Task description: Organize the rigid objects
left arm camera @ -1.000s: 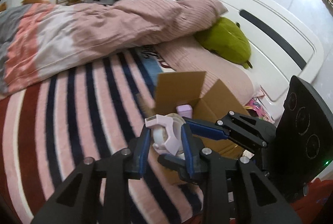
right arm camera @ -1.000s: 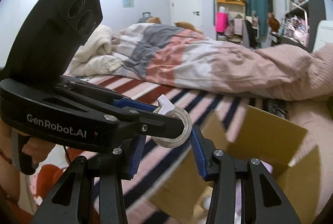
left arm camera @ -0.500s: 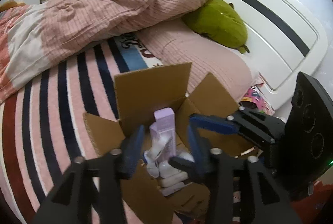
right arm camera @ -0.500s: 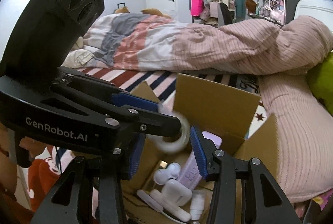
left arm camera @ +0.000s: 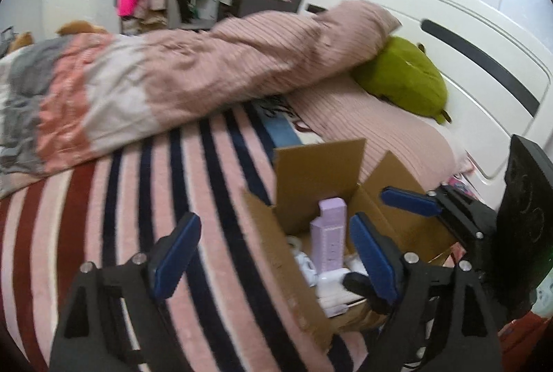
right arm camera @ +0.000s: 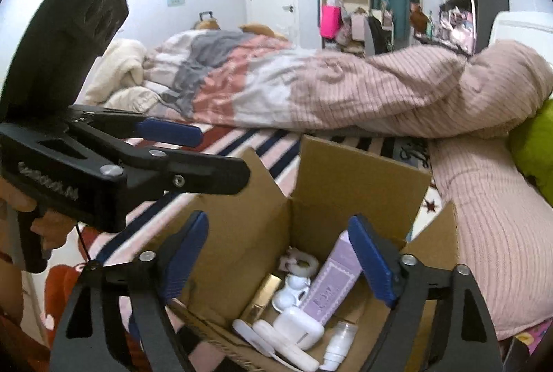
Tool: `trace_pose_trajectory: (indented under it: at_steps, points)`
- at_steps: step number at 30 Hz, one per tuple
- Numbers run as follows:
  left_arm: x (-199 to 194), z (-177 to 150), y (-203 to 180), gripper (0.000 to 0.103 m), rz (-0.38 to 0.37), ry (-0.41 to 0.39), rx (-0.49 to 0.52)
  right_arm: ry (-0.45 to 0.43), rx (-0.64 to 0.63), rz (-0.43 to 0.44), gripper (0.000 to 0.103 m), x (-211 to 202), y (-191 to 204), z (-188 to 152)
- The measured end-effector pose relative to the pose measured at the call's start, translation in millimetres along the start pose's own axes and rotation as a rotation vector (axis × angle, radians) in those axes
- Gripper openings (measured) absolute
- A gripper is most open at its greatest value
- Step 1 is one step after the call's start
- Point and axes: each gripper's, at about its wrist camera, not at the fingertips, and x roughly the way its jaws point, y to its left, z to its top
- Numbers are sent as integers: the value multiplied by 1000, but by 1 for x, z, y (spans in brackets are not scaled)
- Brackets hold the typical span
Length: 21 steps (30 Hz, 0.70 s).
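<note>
An open cardboard box [right arm camera: 242, 233] stands on the striped bed cover. Inside lie a white tape roll [right arm camera: 300, 263], a tall lilac carton [right arm camera: 331, 285], a white earbud case [right arm camera: 297, 323], a gold tube [right arm camera: 264, 294] and a small white bottle [right arm camera: 340, 341]. My right gripper [right arm camera: 280, 258] hangs over the box, its jaws opening, nothing pressed between them. My left gripper [right arm camera: 224, 154] reaches in from the left above the box's near flap, jaws also opening and empty. In the left wrist view the left gripper [left arm camera: 274, 254] frames the box [left arm camera: 318, 185] and the lilac carton [left arm camera: 328, 240].
A rumpled pink and grey duvet [left arm camera: 155, 78] lies across the bed behind the box. A green plush cushion [left arm camera: 404, 78] rests against the white headboard [left arm camera: 484, 36], with a pink pillow [right arm camera: 490, 233] right of the box. Striped cover [left arm camera: 103, 216] stretches left.
The left gripper carried the tape roll over the box and let it go; the roll now lies inside. Both grippers have opened wide.
</note>
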Motion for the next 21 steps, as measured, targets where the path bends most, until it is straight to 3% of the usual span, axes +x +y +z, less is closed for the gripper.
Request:
trace_pose_trajectory:
  at_steps: [11,21]
  points:
    - [-57,-27,47,86,185,-109,-126,-109,-43,42,91,-18,19,6]
    - [-65,-37,61,86,236,-111,-158,-95,-6,19,91,-10,17,4]
